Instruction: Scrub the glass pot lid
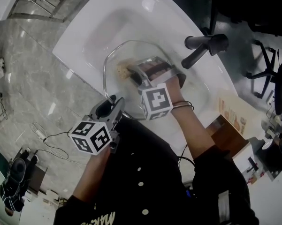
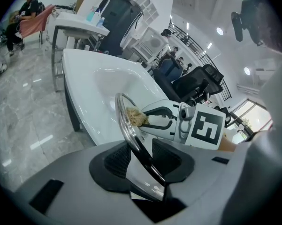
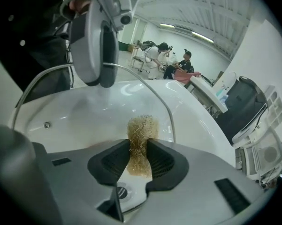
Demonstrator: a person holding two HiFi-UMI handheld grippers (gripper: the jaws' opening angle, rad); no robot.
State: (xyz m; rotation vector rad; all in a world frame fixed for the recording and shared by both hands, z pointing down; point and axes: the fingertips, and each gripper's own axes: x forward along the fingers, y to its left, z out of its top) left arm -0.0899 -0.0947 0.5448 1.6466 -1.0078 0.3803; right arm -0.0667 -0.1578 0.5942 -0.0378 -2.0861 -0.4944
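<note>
Over the white sink, the left tongs pinch the near rim of the glass pot lid, which stands on edge just ahead of them. The right tongs squeeze a straw-coloured scourer against its face. The drain lies below the right tongs, the faucet stands at their right, and open basin lies beyond the lid.
</note>
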